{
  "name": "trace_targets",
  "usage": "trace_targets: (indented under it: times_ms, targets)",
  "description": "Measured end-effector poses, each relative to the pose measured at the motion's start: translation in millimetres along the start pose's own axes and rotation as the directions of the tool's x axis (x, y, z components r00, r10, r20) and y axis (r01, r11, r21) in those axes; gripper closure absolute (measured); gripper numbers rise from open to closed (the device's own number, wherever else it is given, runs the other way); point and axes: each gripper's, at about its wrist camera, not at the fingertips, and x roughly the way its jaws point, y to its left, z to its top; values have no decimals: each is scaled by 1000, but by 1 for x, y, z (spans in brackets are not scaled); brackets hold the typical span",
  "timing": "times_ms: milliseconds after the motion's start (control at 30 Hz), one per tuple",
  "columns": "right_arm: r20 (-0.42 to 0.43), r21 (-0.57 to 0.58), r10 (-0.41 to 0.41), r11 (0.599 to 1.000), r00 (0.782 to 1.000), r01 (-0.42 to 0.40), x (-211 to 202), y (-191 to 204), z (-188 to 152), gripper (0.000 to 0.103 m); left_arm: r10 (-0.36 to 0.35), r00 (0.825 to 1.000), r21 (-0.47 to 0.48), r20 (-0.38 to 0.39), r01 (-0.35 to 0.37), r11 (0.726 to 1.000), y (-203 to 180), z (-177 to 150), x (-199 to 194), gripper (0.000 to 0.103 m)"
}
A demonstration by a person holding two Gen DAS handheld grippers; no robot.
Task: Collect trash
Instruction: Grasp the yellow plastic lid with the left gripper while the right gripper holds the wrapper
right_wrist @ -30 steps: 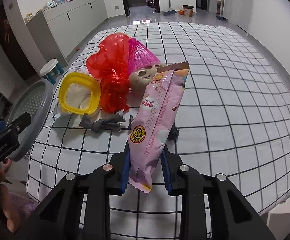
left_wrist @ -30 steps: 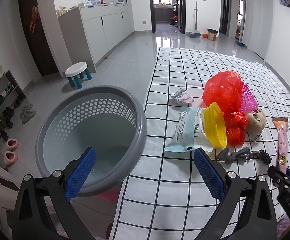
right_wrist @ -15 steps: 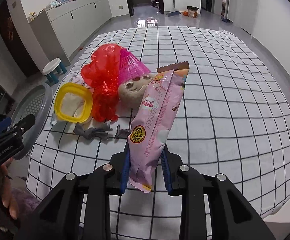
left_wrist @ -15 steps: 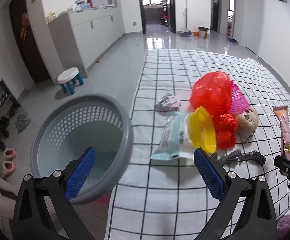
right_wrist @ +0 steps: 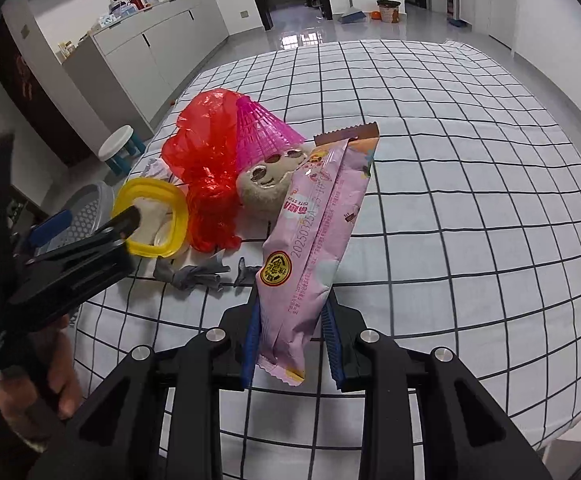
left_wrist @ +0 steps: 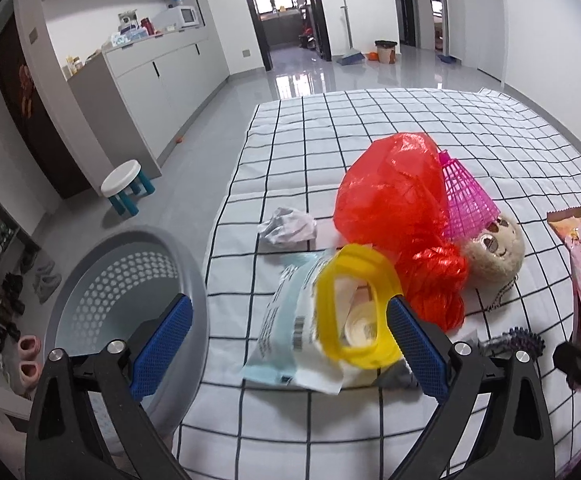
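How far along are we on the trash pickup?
Nothing shows in the visible part of the grey basket. In hand: the right claw grips the pink snack wrapper; the left claw, its jaws just narrowing, straddles the yellow-rimmed packet without touching it. Left: red plastic bag, crumpled tissue.

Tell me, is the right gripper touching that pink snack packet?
Touching. The right wrist view shows the right gripper with both blue pads pressed against the pink snack packet, holding it up.

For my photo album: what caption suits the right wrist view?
Right tongs clamp a pink snack wrapper above the checked bedspread.
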Motion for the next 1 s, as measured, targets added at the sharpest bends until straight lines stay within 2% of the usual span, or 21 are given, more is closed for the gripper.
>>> trace_targets:
  times_ms: [33, 133, 267, 300, 367, 467, 567, 633, 1000]
  targets:
    - [1, -3, 5, 1000, 1000, -5, 0, 1, 0, 76, -1, 1000, 6, 3, 1, 1000, -3, 0, 1, 20]
    - [-2, -5, 18, 1000, 1000, -18, 0, 2, -1, 76, 16, 1000, 28, 5, -16, 999, -10, 1, 6, 27]
    - [-3, 6, 32, 999, 999, -32, -2, 0, -2, 76, 10, 1000, 48, -21, -9, 999, -17, -1, 13, 53]
    - [-1, 8, 35, 999, 999, -35, -3, 0, -2, 76, 2, 999, 50, -32, -1, 999, -18, -2, 16, 57]
    - [2, 7, 35, 999, 999, -35, -3, 0, -1, 76, -13, 999, 49, -45, 15, 999, -17, -3, 18, 76]
    - [0, 9, 34, 999, 999, -34, -3, -1, -1, 76, -31, 999, 40, -25, 32, 999, -16, -4, 13, 85]
    - [2, 12, 34, 999, 999, -34, -4, -1, -1, 76, -78, 997, 19, 1, 78, 997, -12, -3, 4, 91]
    - [5, 10, 32, 999, 999, -32, -4, -1, -1, 76, -98, 995, 18, 17, 97, 995, -11, -2, -2, 92]
    - [14, 4, 19, 1000, 1000, -19, -3, 5, -1, 76, -158, 987, -19, 39, 159, 987, 5, -5, -23, 93]
